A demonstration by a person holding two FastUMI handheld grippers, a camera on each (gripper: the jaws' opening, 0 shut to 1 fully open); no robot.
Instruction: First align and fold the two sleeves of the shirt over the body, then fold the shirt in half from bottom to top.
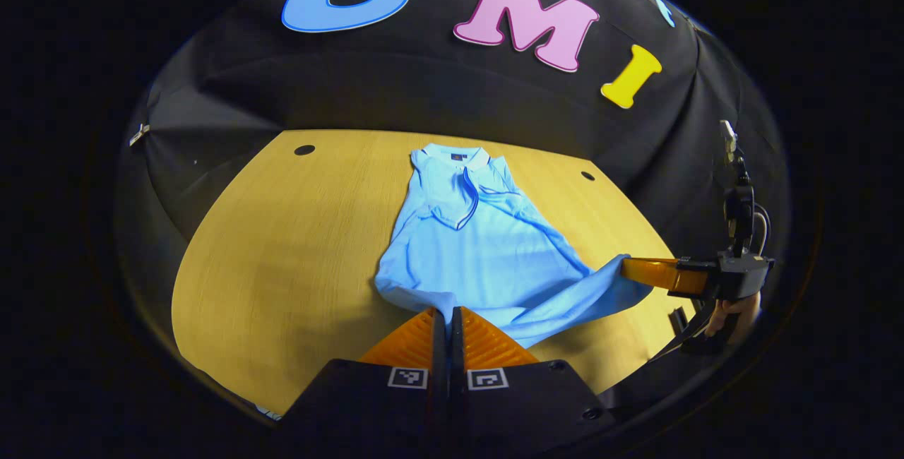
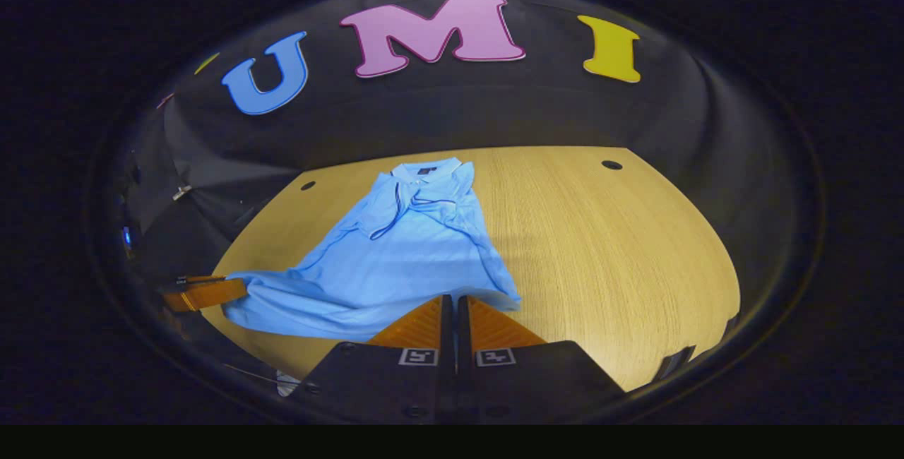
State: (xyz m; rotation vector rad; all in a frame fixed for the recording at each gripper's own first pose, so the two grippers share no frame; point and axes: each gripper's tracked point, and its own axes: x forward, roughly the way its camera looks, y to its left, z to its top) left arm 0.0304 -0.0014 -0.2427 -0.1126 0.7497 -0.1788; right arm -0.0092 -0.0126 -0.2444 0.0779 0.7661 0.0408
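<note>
A light blue polo shirt (image 1: 480,247) lies on the wooden table (image 1: 282,247), collar at the far end, both sleeves folded in over the body. My left gripper (image 1: 447,311) is shut on the near hem at one bottom corner. The right gripper (image 1: 625,265), held by a hand (image 1: 734,314), pinches the other hem corner, and the cloth is pulled taut and slightly raised between the two. In the right gripper view, the right gripper (image 2: 452,299) is shut on the shirt's (image 2: 395,254) hem, and the left gripper (image 2: 240,288) holds the far corner at the left.
The table (image 2: 621,247) has a wide bare stretch beside the shirt. Small dark holes (image 1: 304,150) (image 2: 611,164) sit near its far corners. The black booth wall rises right behind the table's far edge.
</note>
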